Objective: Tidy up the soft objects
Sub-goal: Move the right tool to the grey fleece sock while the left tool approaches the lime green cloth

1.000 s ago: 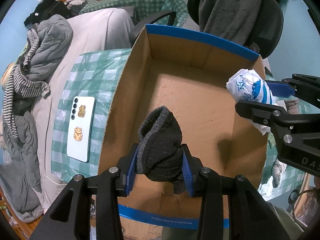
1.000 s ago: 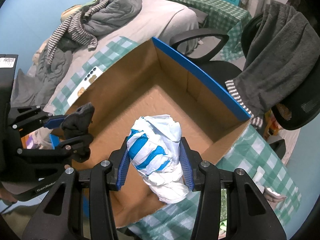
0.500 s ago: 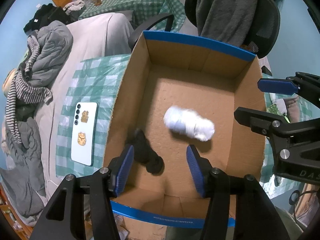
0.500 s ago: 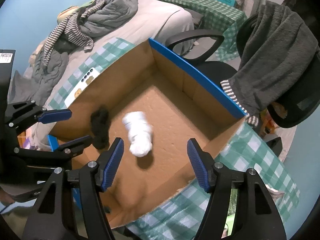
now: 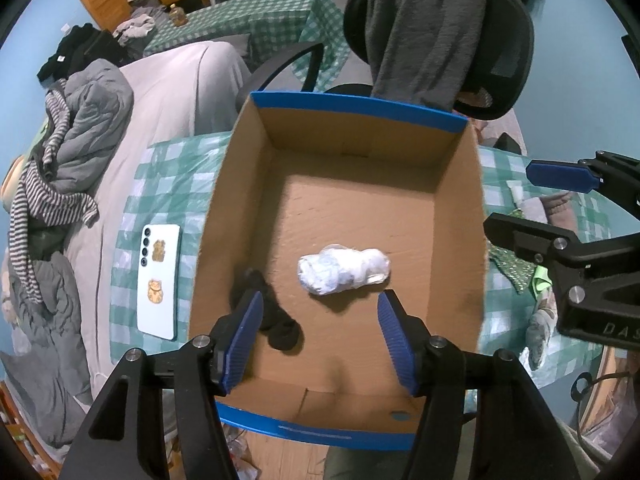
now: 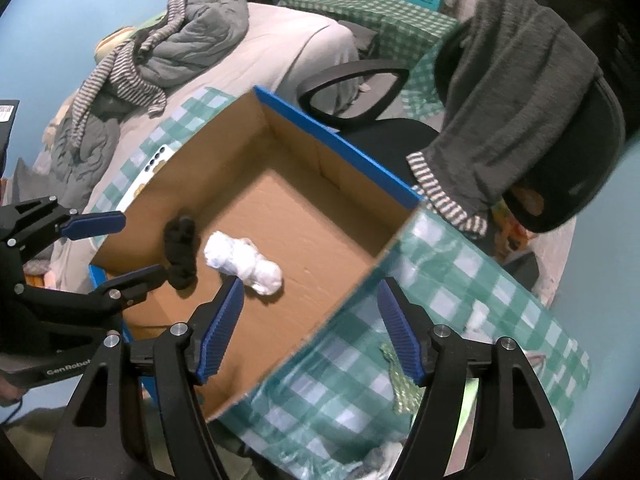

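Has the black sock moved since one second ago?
Yes. The black sock dropped from the left gripper onto the cardboard box floor, near its left wall.

Both grippers point steeply downward, side by side. The left gripper [image 5: 318, 334] and the right gripper [image 6: 310, 326] have just been opening; nothing sits between their blue pads.

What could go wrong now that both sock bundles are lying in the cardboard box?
1. The white phone lies on the checked tablecloth right beside the open cardboard box; nudging the box could push it off the edge.
2. The left tongs hang open just over the black sock bundle; a low pass might snag it.
3. The white-and-blue sock bundle looks loosely rolled and could unravel.
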A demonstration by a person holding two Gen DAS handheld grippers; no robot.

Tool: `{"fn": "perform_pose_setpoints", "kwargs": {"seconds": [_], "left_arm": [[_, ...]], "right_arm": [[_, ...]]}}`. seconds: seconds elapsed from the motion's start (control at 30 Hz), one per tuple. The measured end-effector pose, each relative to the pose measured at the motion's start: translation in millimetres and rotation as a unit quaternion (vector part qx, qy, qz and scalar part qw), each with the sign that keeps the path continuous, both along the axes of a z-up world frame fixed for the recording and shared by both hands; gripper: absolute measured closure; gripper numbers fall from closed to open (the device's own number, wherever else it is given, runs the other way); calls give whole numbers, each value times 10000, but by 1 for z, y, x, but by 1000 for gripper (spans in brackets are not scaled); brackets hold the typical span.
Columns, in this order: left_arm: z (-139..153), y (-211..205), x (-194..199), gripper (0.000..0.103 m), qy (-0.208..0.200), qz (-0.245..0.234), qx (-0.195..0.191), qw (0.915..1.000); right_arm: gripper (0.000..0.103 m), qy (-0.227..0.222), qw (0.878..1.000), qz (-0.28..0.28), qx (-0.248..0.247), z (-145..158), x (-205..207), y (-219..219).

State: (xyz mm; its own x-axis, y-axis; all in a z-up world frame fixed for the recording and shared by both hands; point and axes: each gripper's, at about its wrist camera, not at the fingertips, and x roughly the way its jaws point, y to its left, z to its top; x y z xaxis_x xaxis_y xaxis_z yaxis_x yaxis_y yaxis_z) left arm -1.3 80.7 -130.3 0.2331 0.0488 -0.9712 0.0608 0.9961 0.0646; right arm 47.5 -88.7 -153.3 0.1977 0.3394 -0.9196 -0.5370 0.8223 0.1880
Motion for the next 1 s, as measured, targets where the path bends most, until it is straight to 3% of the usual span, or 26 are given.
{"fn": "perform_pose_setpoints", "kwargs": {"seconds": [1.0], "left_arm": [[3, -120, 8, 42, 46, -1043, -128, 9945]], "right_arm": [[33, 270, 9889, -1432, -304, -22, -12, -157]]}}
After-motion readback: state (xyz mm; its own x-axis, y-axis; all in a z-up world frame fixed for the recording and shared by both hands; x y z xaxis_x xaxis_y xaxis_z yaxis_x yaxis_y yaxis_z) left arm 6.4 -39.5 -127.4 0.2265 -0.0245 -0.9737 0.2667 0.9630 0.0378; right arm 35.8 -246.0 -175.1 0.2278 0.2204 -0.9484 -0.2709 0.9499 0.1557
